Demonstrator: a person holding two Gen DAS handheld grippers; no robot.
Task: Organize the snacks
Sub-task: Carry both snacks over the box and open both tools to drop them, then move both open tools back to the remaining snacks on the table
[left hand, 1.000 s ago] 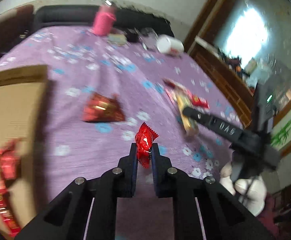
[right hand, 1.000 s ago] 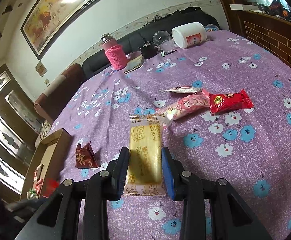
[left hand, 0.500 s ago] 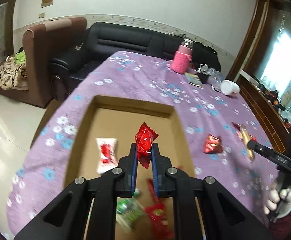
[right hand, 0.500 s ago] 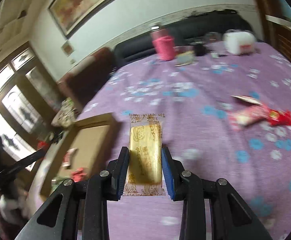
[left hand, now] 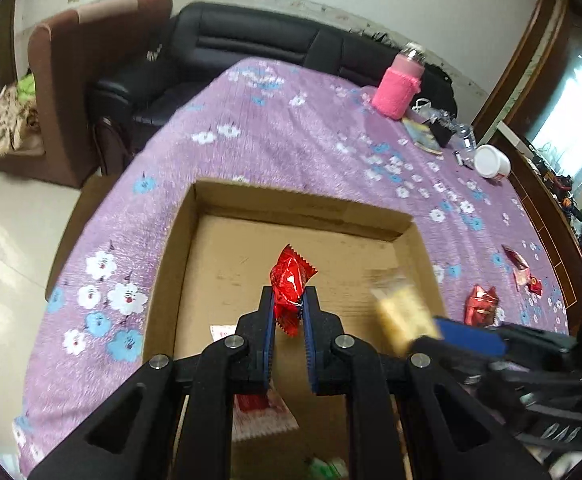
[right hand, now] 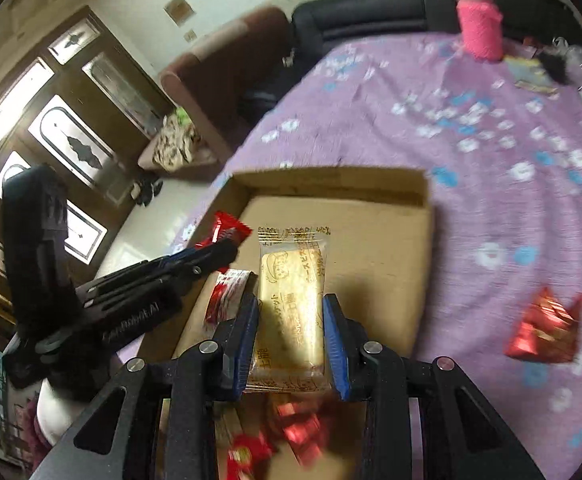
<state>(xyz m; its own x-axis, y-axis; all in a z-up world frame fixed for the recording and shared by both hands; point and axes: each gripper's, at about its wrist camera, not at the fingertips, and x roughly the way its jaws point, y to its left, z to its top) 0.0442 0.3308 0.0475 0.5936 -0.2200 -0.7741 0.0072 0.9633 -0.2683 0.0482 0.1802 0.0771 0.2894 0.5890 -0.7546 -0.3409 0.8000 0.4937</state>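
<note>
Left wrist view, left gripper (left hand: 289, 300) fingers pinching red candy (left hand: 290, 278), cardboard box (left hand: 303, 208) below

The table (left hand: 291, 128) has a purple cloth with blue and white flowers. An open cardboard box (left hand: 303, 208) sits near its left edge, a few wrapped snacks inside (too blurry to name). A pink bottle (left hand: 399, 88), a booklet (left hand: 423, 136) and a white jar (left hand: 491, 162) sit at the far edge. Red packets (left hand: 481, 306) lie right of the box.
</note>
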